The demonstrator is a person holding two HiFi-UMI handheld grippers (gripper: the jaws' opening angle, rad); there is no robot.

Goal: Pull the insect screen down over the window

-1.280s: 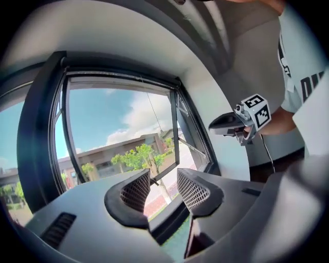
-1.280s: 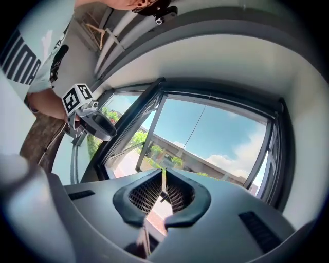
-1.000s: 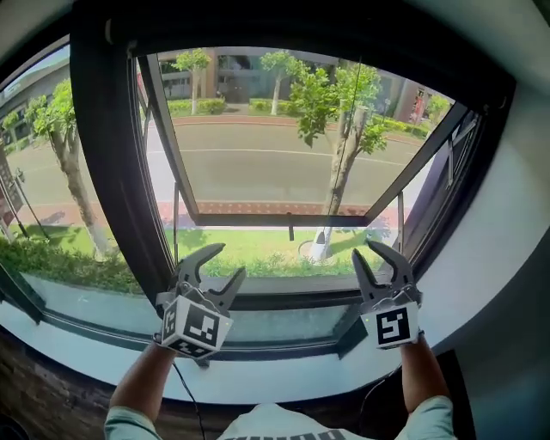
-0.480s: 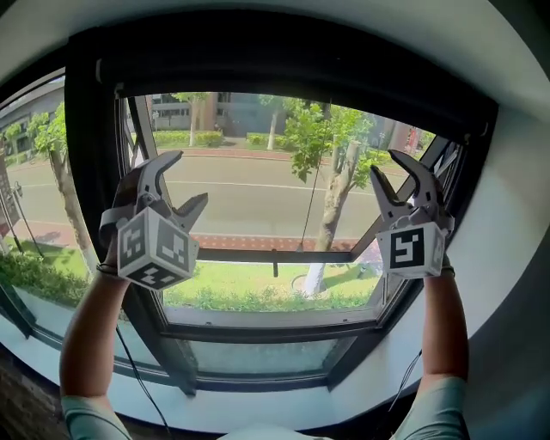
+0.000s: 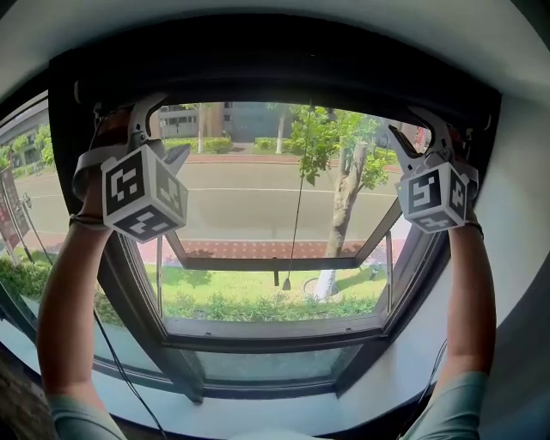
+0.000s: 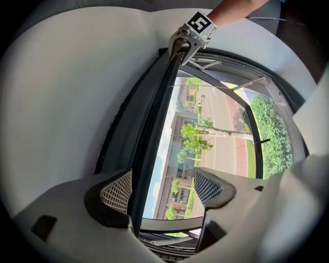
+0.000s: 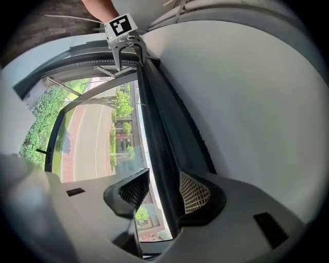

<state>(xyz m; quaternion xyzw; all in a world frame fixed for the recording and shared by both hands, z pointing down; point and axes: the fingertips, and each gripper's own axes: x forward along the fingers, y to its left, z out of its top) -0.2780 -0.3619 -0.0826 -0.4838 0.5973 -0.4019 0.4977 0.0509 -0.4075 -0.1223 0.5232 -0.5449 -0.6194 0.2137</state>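
Firstly, left arm: a bare forearm [image 5: 69, 284] with a pale green sleeve is raised along the left side of the window.
Left gripper: the grey hand-held left gripper [image 5: 159, 129], which carries a black-and-white marker cube, is up at the left end of the window top. Its jaws have just been opening and now stand apart, released. The long dark strip of the screen housing runs between them, close beside one meshed pad [image 6: 117, 191] and clear of the other pad.
Insect screen: the insect screen is not pulled down. It sits rolled inside a long dark housing [image 5: 284, 82] across the top of the dark-framed window [image 5: 275, 331], just under the white wall [image 5: 275, 17].
Pull cord: a thin dark cord [image 5: 296, 206] hangs from the housing near the middle, with a small dark weight at its lower end.
Sash: the dark-framed glass sash [image 5: 275, 262] is tilted outward.
Outside: a grey road [image 5: 249, 202], green trees and a strip of grass.
Right gripper: the grey hand-held right gripper [image 5: 414, 129], with its own marker cube, is up at the right end of the housing. Its jaws have just been opening too and grasp nothing. The same dark strip passes between them, next to one meshed pad [image 7: 194, 192].
Right arm: a bare forearm [image 5: 473, 292] is raised along the right side.
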